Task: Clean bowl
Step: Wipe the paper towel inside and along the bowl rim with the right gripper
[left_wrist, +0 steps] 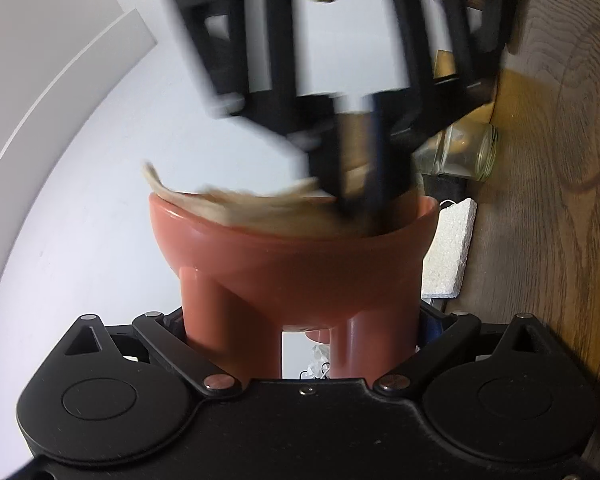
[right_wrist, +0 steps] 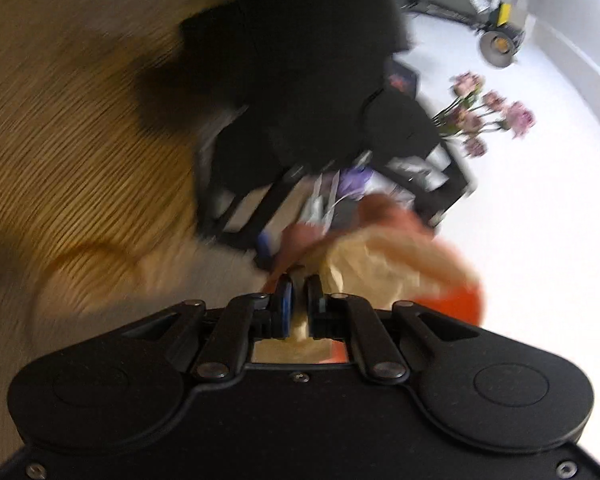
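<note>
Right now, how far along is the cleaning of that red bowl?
Midway, it seems. Done: the left gripper holds the red footed bowl by its legs, and the right gripper is shut on a brown paper towel. In hand: the towel is inside the bowl, and the blur suggests wiping. Left: finishing the wipe and setting the bowl down; the inside is hidden, so I cannot tell how clean it is.

Bright, even light is washing out the white floor (right_wrist: 540, 240). Motion blur is smearing both views, heaviest around the bowl (left_wrist: 292, 248); fisheye edges are curving.
</note>
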A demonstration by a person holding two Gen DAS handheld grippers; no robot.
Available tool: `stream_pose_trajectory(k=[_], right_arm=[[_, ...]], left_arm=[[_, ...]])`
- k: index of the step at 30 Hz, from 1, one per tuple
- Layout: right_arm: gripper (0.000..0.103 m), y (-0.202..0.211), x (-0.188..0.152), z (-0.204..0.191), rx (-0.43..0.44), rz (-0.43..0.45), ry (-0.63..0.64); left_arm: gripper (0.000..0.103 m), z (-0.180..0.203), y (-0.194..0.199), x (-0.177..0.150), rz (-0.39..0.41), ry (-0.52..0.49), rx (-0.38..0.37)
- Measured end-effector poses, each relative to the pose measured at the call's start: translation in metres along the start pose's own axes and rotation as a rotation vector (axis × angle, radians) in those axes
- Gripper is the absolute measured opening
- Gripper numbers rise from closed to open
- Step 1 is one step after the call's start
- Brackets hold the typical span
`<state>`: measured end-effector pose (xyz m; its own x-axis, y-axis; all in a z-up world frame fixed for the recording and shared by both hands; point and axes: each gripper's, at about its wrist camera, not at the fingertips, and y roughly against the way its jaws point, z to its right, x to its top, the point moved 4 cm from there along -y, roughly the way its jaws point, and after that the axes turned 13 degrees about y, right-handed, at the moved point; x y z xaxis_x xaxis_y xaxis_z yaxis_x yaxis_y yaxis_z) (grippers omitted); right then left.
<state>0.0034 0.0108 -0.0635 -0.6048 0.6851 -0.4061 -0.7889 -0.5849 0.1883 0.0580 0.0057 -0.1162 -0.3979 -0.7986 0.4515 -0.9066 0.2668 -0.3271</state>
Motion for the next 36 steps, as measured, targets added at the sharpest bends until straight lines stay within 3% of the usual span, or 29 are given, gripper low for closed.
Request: stream_pose_trajectory(k=[3, 10, 14, 21, 30, 36], right_arm=[[0.007, -0.002, 0.003, 0.023, -0.077, 0.004, -0.026], [0.007, -0.011, -0.018, 0.044, -0.123, -0.070, -0.042], [0.007, -0.023, -0.043, 0.039, -0.099, -0.129, -0.062], [0.007, -0.027, -0.056, -0.001, 0.006, -0.164, -0.060], [0.007, -0.003, -0.017, -0.030, 0.063, -0.057, -0.021], [0.007, 0.017, 0.005, -0.013, -0.042, 0.004, -0.062]], left_arm=[[0.097, 0.002, 0.003, 0.001, 0.000, 0.000, 0.000], [0.097, 0.009, 0.009, 0.005, -0.002, 0.001, -0.001], [0.097, 0.011, 0.012, 0.006, -0.005, 0.005, -0.004], [0.097, -0.001, 0.005, 0.000, -0.007, 0.007, -0.006], [0.097, -0.001, 0.003, 0.002, -0.006, 0.005, -0.005], [0.097, 0.000, 0.005, 0.003, -0.012, 0.011, -0.011]])
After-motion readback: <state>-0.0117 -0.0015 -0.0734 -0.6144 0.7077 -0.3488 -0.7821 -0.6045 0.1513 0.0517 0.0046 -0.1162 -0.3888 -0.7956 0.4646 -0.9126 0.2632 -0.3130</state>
